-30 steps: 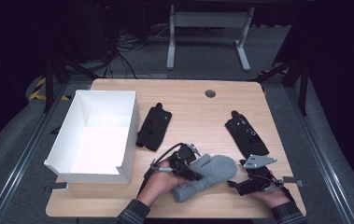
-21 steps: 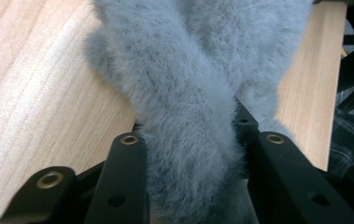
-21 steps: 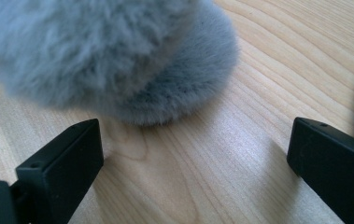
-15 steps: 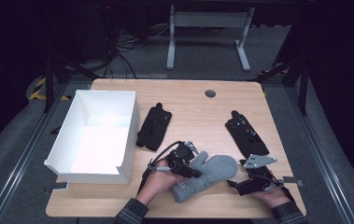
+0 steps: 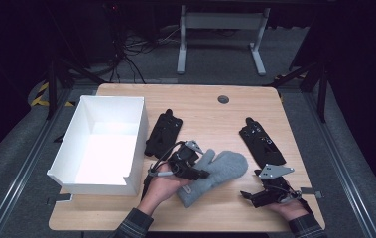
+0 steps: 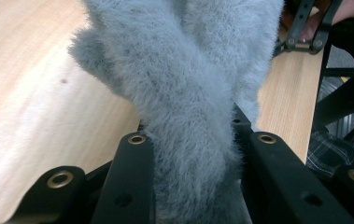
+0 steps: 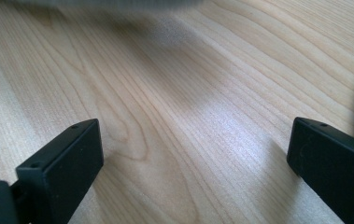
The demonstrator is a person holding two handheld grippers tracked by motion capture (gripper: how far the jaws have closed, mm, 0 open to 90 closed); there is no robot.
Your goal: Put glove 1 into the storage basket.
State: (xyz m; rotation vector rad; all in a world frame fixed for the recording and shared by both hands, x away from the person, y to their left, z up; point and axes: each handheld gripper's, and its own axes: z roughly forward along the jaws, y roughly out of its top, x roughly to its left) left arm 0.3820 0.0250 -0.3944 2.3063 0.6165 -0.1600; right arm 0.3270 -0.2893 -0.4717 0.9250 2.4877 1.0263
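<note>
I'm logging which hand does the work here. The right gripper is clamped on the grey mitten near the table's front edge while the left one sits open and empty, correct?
The sides are swapped. The left gripper is shut on the grey mitten; the left gripper view shows the fleece pinched between its jaws. The right gripper sits open and empty, with bare table between its jaws in the right gripper view.

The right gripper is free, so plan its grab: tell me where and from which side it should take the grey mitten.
Probably the mitten's rounded fingertip end, from the right gripper's own side. That end lies flat and bare on the table, pointing away from the left gripper, which already pinches the cuff half.
</note>
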